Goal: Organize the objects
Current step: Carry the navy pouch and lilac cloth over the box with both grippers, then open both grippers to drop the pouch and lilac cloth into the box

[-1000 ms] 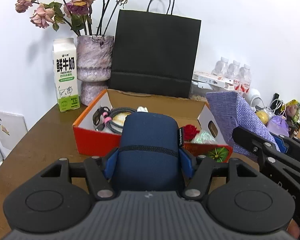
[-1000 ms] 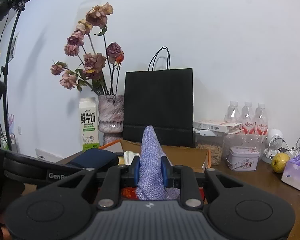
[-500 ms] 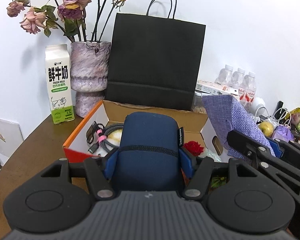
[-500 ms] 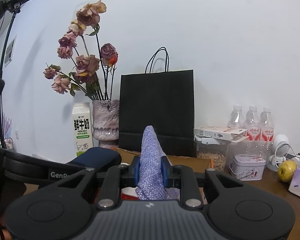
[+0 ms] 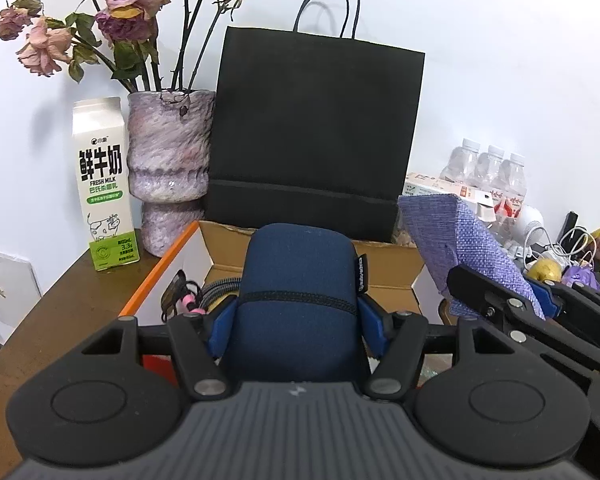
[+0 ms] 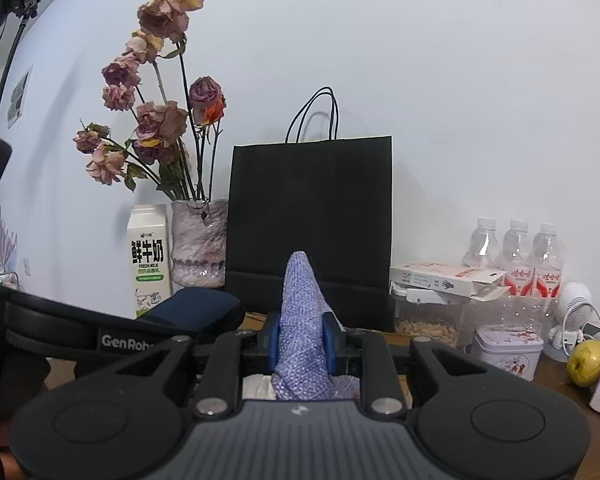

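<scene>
Both tongs are matte black plastic. The left gripper (image 5: 296, 316) has a ribbed grey body, two round discs flanking it, silver screws on angled links and blue pads (image 5: 220, 322). The right gripper (image 6: 302, 342) matches it; "GenRob" lettering marks the left one's side.

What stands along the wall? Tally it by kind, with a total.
Bottles: 3
Milk carton: 1
Vase: 1
Black bag: 1
Total: 6
</scene>
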The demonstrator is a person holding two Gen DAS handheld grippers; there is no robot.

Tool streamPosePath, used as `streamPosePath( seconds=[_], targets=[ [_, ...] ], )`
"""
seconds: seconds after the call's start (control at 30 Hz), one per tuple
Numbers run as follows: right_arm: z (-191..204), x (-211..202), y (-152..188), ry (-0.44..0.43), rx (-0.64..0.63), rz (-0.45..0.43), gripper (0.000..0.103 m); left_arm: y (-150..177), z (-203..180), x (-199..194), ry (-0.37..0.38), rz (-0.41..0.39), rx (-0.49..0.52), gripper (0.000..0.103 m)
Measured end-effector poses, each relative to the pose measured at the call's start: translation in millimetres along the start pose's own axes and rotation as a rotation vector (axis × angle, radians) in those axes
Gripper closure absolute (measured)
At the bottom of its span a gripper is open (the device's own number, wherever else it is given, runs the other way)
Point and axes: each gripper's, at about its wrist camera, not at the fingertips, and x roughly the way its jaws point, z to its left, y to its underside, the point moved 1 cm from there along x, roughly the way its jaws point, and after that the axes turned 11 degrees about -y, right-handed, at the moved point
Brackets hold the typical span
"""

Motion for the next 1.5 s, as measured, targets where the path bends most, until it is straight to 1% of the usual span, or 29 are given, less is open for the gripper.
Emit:
streamPosePath(
  seconds=[0.63,0.9,1.0,1.03,1.07,1.1,1.13,1.17,1.2,1.23,1.27,1.33,1.5],
  targets=[
    [-22,54,3,0.012,-0.013,0.044,0.083,-24,-10,56,-0.004,-0.004,0.013,0.039],
    [-29,70,6,0.029,-0.004,0.063,0.083,-27,-15,78,0.005,0.017,0.020,0.038],
    [-32,75,10,0.032,-0.002,0.082,0.083,-28,-11,82,0.005,0.009,0.006,0.031],
    [-32,77,11,0.033,-0.001,0.090,0.081,-29,-10,81,0.000,-0.008,0.005,0.018],
    [-33,78,12,0.037,0.003,0.097,0.080,-29,-9,79,-0.009,-0.025,0.004,0.000],
    [-34,78,13,0.043,0.005,0.099,0.072,-30,-7,77,-0.021,-0.046,-0.001,0.000],
    [-35,78,14,0.044,0.009,0.101,0.053,-30,-7,75,-0.036,-0.066,-0.001,0.000],
    [-36,78,14,0.046,0.017,0.101,0.041,-31,-6,74,-0.042,-0.070,0.003,0.000],
    [-37,77,14,0.053,0.021,0.097,0.017,-31,-6,74,-0.045,-0.067,0.004,0.000],
    [-37,76,14,0.063,0.021,0.093,0.002,-32,-5,75,-0.048,-0.063,0.002,0.000],
    [-37,75,14,0.074,0.017,0.088,0.000,-31,-5,76,-0.052,-0.059,0.002,0.000],
    [-37,74,14,0.077,0.023,0.087,0.000,-30,-4,78,-0.059,-0.050,0.009,0.000],
    [-38,77,16,0.066,0.039,0.118,0.000,-26,-2,79,-0.064,-0.041,0.019,0.000]
  ],
)
